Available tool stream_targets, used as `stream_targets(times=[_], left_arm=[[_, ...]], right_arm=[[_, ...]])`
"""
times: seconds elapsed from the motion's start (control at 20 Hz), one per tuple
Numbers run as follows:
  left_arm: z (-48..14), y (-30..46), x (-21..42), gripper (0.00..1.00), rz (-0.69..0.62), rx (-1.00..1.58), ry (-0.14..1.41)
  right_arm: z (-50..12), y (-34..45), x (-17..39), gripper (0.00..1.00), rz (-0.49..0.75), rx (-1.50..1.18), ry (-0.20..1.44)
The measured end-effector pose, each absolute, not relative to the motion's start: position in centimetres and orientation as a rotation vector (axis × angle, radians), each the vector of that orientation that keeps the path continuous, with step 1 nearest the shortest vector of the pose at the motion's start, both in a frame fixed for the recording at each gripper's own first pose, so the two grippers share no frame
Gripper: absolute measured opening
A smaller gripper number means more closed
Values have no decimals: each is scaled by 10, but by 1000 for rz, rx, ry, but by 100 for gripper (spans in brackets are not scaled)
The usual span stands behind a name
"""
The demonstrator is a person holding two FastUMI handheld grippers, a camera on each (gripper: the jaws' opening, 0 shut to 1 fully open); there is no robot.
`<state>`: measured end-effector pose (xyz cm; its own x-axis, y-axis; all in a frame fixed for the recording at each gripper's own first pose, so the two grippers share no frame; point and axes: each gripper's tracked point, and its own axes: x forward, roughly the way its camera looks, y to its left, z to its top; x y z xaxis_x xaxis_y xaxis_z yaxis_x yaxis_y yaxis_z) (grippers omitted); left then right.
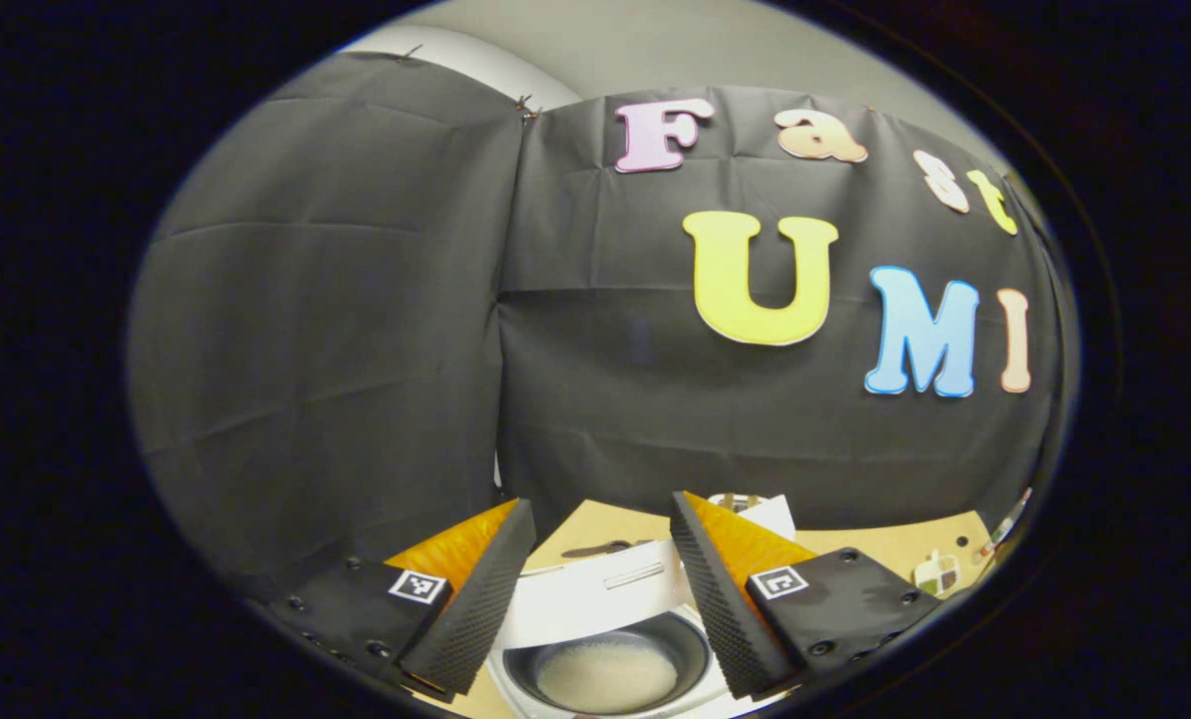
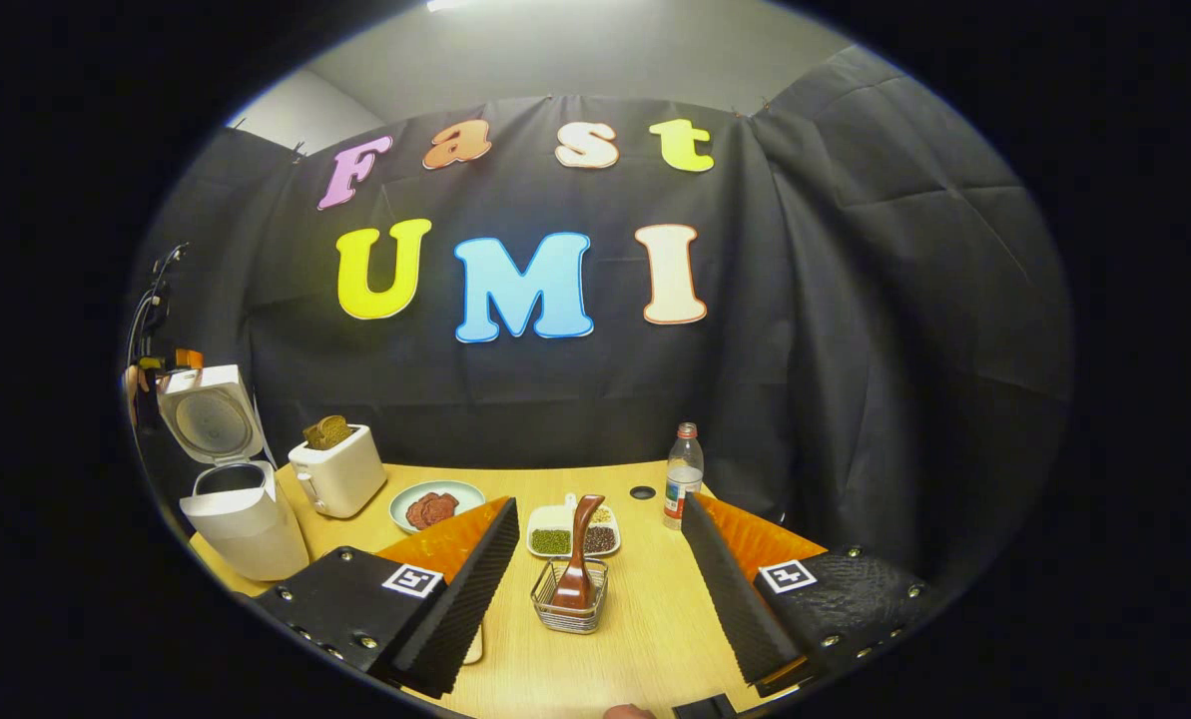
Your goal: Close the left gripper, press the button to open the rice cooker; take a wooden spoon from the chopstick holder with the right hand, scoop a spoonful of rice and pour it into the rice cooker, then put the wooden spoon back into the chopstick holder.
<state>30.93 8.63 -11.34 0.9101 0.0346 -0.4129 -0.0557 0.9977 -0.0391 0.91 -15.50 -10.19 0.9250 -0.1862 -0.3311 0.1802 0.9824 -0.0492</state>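
Note:
The white rice cooker [image 2: 241, 514] stands at the table's left with its lid [image 2: 206, 419] swung up. In the left gripper view I look down into its dark inner pot [image 1: 605, 664], which holds a pale layer of rice. My left gripper [image 1: 603, 507] hovers open just above the pot with nothing between its fingers. A brown wooden spoon [image 2: 582, 544] stands upright in a wire chopstick holder [image 2: 568, 599] near the table's front. My right gripper [image 2: 597, 504] is open, straddling the holder from behind and apart from the spoon.
A white toaster [image 2: 340, 469] with bread stands beside the cooker, then a plate of red slices [image 2: 435, 504]. A divided dish of grains [image 2: 567, 534] lies behind the holder, and a bottle [image 2: 685, 474] stands to its right. The wooden table [image 2: 645, 619] meets the black cloth wall.

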Motion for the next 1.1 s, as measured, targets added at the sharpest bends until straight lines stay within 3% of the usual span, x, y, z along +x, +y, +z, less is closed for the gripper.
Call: stream_targets(times=[0.3, 0.45, 0.5, 0.8, 1.1], left_arm=[[-146, 67, 262, 95, 22, -73, 460], [-162, 58, 244, 92, 17, -71, 473], [-168, 54, 239, 98, 15, -71, 480], [-205, 46, 214, 92, 18, -95, 539], [-230, 39, 197, 94, 17, -50, 553]], right_arm=[[-106, -155, 15, 99, -155, -16, 352], [-108, -155, 17, 99, -142, -23, 357], [-107, -155, 17, 99, -140, -21, 356], [-108, -161, 11, 99, -151, -18, 352], [-113, -163, 5, 99, -160, -23, 363]])
